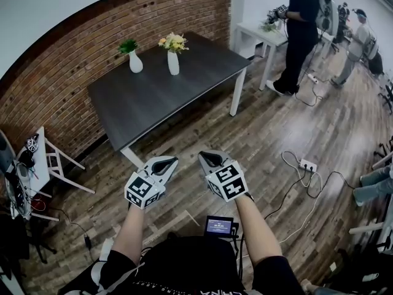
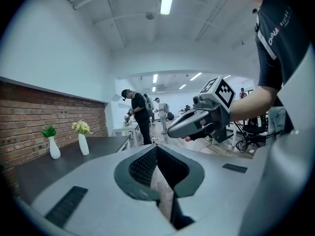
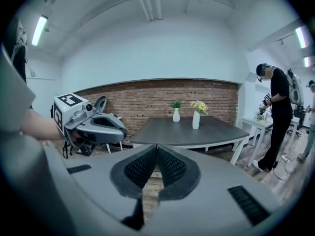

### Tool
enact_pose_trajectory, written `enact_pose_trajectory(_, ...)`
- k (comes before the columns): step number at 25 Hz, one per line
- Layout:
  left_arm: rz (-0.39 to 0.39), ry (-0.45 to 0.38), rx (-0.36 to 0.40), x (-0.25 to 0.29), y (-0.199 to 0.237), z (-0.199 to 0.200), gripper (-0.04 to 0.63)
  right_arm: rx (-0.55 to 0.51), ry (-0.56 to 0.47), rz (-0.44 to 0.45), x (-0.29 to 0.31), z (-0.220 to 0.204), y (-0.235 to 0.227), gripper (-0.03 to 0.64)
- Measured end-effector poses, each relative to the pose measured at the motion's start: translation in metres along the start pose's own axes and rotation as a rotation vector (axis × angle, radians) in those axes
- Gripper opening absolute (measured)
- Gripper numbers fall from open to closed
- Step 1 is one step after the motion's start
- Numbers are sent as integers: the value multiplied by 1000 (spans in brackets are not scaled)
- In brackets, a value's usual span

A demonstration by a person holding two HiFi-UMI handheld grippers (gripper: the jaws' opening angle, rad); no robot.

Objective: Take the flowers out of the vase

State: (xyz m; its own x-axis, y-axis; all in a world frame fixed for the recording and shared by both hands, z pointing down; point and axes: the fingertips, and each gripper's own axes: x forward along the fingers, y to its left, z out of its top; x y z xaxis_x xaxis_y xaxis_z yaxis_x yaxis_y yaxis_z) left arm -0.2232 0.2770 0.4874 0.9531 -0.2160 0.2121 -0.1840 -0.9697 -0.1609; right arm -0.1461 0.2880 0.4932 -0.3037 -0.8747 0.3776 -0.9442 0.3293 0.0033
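A white vase (image 1: 174, 62) with yellow flowers (image 1: 174, 42) stands on the dark table (image 1: 153, 97) near the brick wall; a second white vase (image 1: 136, 61) beside it holds a green plant (image 1: 128, 45). Both vases (image 3: 196, 120) (image 2: 83, 144) appear far off in the gripper views. My left gripper (image 1: 170, 162) and right gripper (image 1: 205, 157) are held side by side over the wooden floor, short of the table's front edge. Both are shut with nothing between the jaws.
A white chair (image 1: 58, 165) stands at the left by the wall. A person (image 1: 301, 32) works at a white table (image 1: 264, 35) at the back right, with another person (image 1: 354, 45) beyond. A power strip (image 1: 307, 165) and cables lie on the floor to the right.
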Motion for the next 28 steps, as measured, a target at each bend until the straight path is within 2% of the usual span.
enact_pose_trajectory(5,42,56,24,22,-12,0,3,10,2,-27,-20,-15,-34,6)
enact_pose_trajectory(13,85,104,-35,38,-4,-19,3,46,20,-18,-15,-36,-66,6)
enact_pose_trajectory(21,87,74,-103,80,66,-37,3,72,67,-49,37,-38,-109,6)
enact_pose_trajectory(28,30,41,-115,120,149,-34,3,83,64,-115,102,11,-160,6)
